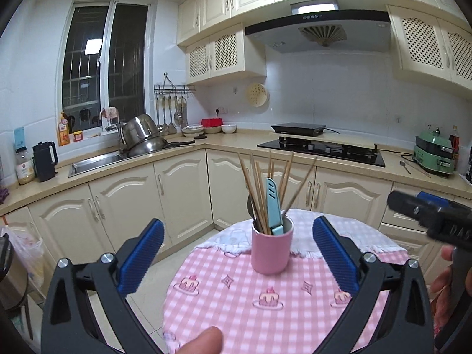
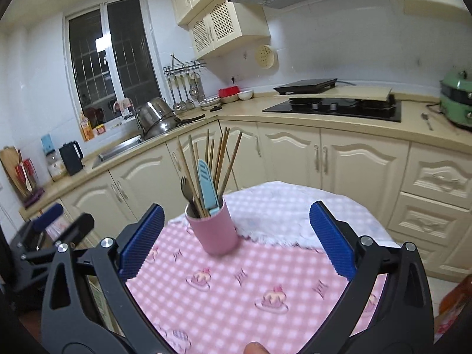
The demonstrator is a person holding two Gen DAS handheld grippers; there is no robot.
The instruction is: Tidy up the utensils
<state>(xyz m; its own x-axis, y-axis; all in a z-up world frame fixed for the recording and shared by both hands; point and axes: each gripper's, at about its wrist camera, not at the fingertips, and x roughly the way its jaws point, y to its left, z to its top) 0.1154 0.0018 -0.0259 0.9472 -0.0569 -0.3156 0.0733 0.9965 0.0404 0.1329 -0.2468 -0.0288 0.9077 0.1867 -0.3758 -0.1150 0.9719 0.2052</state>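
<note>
A pink cup (image 1: 271, 249) (image 2: 216, 228) stands on the round table's pink checked cloth (image 1: 236, 298) (image 2: 236, 283). It holds several wooden chopsticks (image 1: 256, 183) (image 2: 219, 159), a light-blue sheathed knife (image 1: 273, 206) (image 2: 206, 185) and dark metal cutlery (image 2: 185, 188). My left gripper (image 1: 237, 227) is open wide, level with the cup and short of it, with nothing between its blue pads. My right gripper (image 2: 236, 209) is also open wide and holds nothing, the cup being ahead and slightly left. Each gripper shows at the edge of the other's view: the right gripper (image 1: 427, 215) and the left gripper (image 2: 59, 221).
A white fringed towel (image 1: 339, 230) (image 2: 280, 215) covers the table's far part. Behind runs an L-shaped counter (image 1: 230, 141) with a sink (image 1: 94, 162), stacked pots (image 1: 141, 138), a black hob (image 1: 321, 149), a green appliance (image 1: 433, 156) and a spoon (image 1: 404, 165). Cream cabinets stand below it.
</note>
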